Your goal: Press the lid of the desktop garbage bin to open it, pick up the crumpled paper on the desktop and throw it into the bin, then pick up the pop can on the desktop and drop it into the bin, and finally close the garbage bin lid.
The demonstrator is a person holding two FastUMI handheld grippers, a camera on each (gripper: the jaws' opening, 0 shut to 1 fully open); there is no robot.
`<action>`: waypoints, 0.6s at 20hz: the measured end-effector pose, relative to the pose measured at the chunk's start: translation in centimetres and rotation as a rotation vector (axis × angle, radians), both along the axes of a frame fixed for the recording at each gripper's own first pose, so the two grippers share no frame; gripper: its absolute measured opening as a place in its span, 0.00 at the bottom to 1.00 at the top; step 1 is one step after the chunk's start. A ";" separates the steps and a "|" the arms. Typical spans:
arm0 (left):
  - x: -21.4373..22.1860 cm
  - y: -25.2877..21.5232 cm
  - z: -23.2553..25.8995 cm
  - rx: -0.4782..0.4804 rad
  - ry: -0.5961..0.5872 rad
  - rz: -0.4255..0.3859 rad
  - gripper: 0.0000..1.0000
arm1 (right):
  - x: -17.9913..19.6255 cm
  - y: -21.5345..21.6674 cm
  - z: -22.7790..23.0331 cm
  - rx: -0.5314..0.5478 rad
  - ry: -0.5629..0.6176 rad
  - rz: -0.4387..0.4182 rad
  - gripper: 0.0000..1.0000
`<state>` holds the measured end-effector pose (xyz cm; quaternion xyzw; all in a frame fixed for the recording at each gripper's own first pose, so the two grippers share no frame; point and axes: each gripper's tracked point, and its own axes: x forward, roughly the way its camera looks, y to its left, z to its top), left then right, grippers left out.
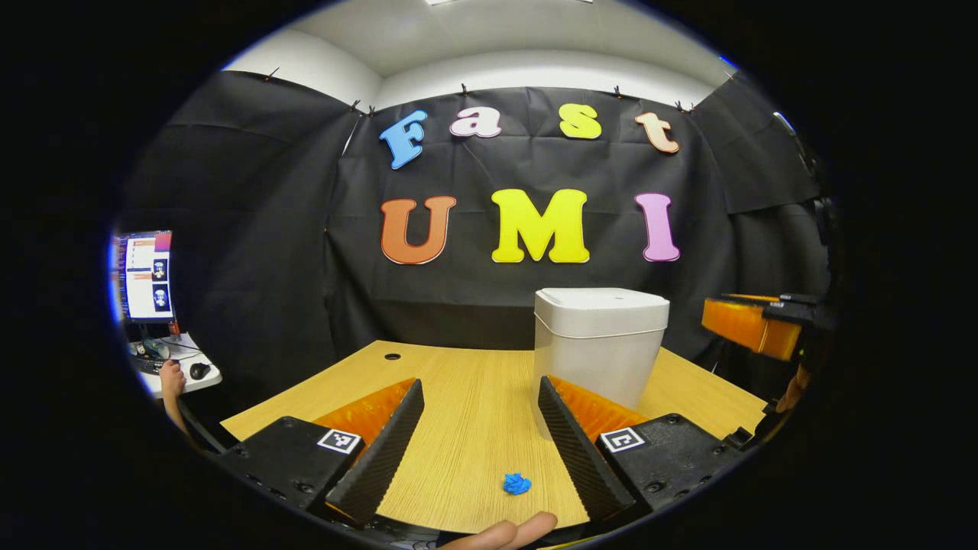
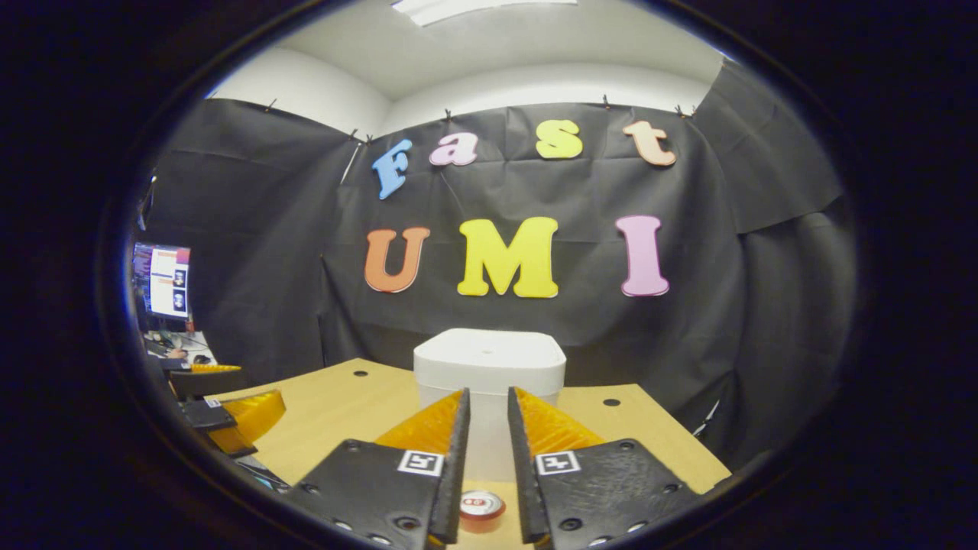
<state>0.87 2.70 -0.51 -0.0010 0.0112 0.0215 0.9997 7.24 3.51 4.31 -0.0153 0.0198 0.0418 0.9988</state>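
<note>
We see a wooden desk (image 1: 458,412) running back to the black cloth wall; a cable hole (image 1: 392,357) sits near its far left edge, and bare wood lies open in front of the bin. The white garbage bin (image 1: 600,344) stands upright at the back, lid down. Left gripper (image 1: 480,416): jaws wide apart, holding nothing; the crumpled paper (image 1: 516,483) lies on the desk between them, touching neither. Right gripper (image 2: 487,443): jaws nearly together with a narrow gap, bin straight ahead; the pop can (image 2: 481,508) stands upright below the gap, contact unclear. A monitor (image 1: 145,275) glows far left.
</note>
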 end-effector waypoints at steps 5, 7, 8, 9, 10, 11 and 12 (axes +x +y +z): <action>0.6 0.9 -0.8 -0.008 0.026 0.009 0.98 | 4.0 2.6 1.6 -0.020 0.033 0.081 0.01; 0.7 1.4 -1.0 -0.023 0.034 0.006 0.98 | 6.8 1.9 2.8 -0.069 0.025 0.027 0.00; 0.8 1.4 -1.2 -0.025 0.037 0.007 0.98 | 7.9 2.3 3.2 -0.081 0.024 0.036 0.00; 1.0 1.6 -1.1 -0.026 0.036 0.008 0.98 | 9.4 2.8 3.0 -0.103 0.037 0.039 0.00; 0.9 1.7 -1.0 -0.026 0.035 0.006 0.98 | 10.1 2.5 2.8 -0.107 0.065 0.024 0.00; 0.7 2.0 -0.9 -0.029 0.028 0.008 0.98 | 10.9 2.6 2.4 -0.089 0.090 0.025 0.00; 0.6 2.4 -0.5 -0.034 0.020 0.011 0.98 | 11.8 2.7 2.1 -0.081 0.114 0.019 0.00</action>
